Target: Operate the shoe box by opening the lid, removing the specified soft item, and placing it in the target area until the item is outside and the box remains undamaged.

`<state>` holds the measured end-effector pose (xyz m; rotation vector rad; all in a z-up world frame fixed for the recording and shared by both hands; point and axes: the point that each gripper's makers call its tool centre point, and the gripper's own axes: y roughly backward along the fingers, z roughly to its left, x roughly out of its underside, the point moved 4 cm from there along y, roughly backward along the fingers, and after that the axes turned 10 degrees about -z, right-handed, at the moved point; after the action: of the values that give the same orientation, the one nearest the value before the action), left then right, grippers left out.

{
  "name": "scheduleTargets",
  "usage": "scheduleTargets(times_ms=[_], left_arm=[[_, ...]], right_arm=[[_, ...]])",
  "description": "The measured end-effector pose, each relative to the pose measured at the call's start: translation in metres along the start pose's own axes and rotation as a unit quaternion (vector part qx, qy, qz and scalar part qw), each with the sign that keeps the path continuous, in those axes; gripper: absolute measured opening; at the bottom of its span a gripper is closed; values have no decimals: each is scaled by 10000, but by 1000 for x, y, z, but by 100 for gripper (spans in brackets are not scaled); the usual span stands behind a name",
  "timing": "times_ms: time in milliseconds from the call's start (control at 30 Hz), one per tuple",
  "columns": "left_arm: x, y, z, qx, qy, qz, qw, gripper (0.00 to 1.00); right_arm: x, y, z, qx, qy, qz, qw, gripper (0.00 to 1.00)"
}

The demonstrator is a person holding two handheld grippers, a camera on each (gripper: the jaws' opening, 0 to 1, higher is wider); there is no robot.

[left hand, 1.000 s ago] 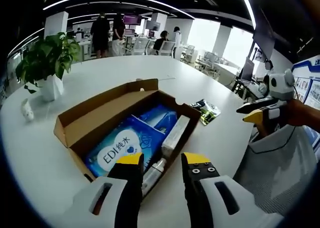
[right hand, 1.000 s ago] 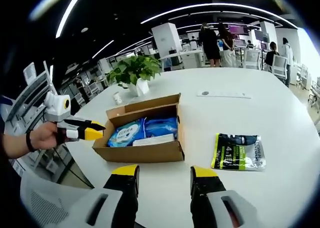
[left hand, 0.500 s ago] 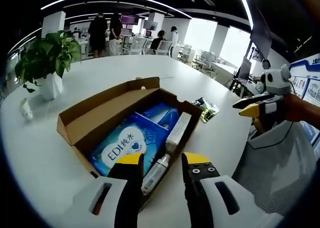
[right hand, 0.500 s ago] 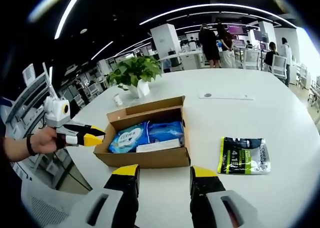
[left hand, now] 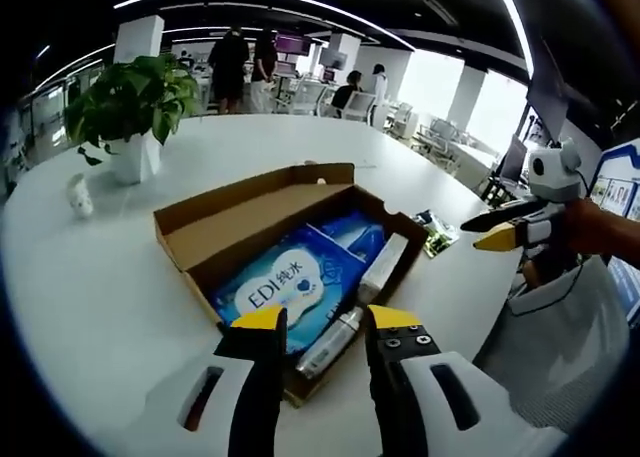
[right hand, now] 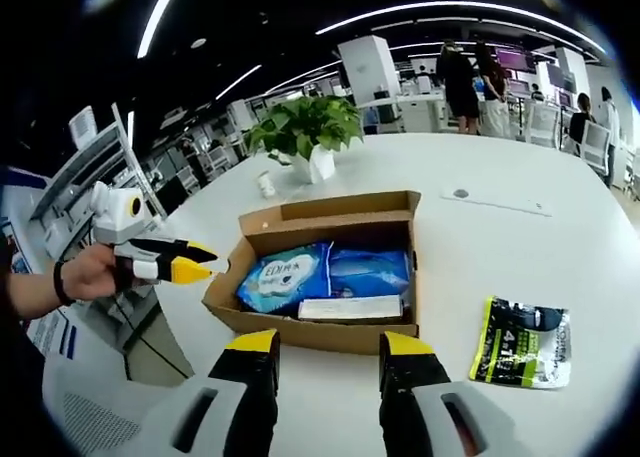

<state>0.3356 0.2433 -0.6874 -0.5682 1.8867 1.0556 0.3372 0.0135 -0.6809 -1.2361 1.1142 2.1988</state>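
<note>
Left gripper view: my left tongs (left hand: 320, 322) hang with jaws parted and nothing between them, just short of the near edge of the open shoe box (left hand: 215, 227); the blue wipes pack (left hand: 285, 287), which I take to be the soft item wanted, lies flat inside, straight ahead and slightly left of the jaw gap; its long axis runs from the near left corner toward the far right one, along the length of the box, printed face up; a slim tube (left hand: 330, 342) and a pale long carton (left hand: 385, 267) lie alongside it, on the side toward my right tongs (left hand: 500, 235), which hover off the table edge, jaws nearly together and empty. Right gripper view: those right tongs (right hand: 325, 349) stand well back from the box (right hand: 310, 335), the pack (right hand: 285, 277) lying crosswise beyond its front wall; a green-and-black packet (right hand: 520, 342) rests on the white table (right hand: 480, 237) beside the box; by my reckoning the left tongs are nearer, and would need to reach down over the wall.
</note>
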Motion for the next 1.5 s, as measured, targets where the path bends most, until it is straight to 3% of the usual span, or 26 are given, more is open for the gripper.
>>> scheduleTargets(times_ms=[200,567,833,1167,1500], left_arm=[[1,5,5,-190,191,-56,9996,31],[-4,13,11,-370,361,-182,9985,33],[-4,18,16,-442,436,-214,9978,33],[-13,22,21,-531,475,-330,9969,33],[-11,32,27,-650,483,-314,9962,33]], right_arm=[[-10,-25,5,-355,136,115,9992,36],[-23,-72,7,-668,219,301,9971,36],[-23,-101,14,-805,11,410,9959,36],[-18,-131,15,-859,69,605,9944,35],[-11,-145,20,-916,177,808,9923,35]])
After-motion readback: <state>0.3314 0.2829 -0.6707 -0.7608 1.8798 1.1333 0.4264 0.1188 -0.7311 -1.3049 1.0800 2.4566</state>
